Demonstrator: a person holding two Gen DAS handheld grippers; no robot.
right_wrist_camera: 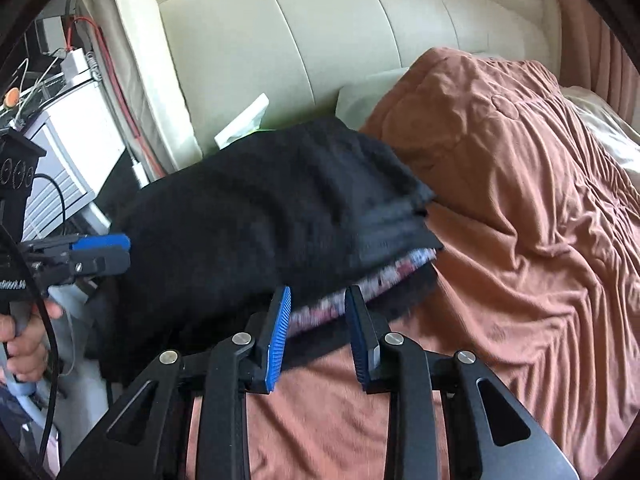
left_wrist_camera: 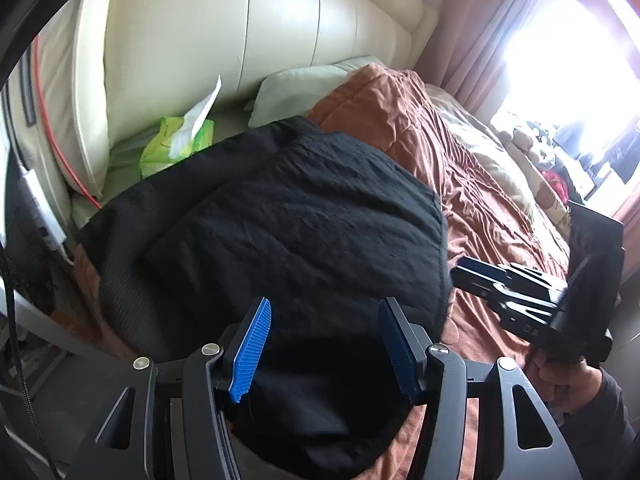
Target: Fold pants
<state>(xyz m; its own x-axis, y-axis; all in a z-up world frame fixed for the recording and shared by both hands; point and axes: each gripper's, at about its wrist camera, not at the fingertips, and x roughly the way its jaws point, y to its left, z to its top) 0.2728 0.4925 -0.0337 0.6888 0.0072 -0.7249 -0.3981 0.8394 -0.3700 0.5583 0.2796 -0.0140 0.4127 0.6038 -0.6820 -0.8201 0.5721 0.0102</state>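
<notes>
Pants [left_wrist_camera: 296,216] folded on blanket [left_wrist_camera: 460,168] | left tongs [left_wrist_camera: 324,344] spread | right tongs [right_wrist_camera: 316,332] spread

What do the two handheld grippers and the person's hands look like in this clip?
Both the left gripper and right gripper are black linkage frames with silver pivot bolts and ribbed blue pads on the jaws. A black cable runs past the left hand. The right hand shows a dark sleeve.
</notes>
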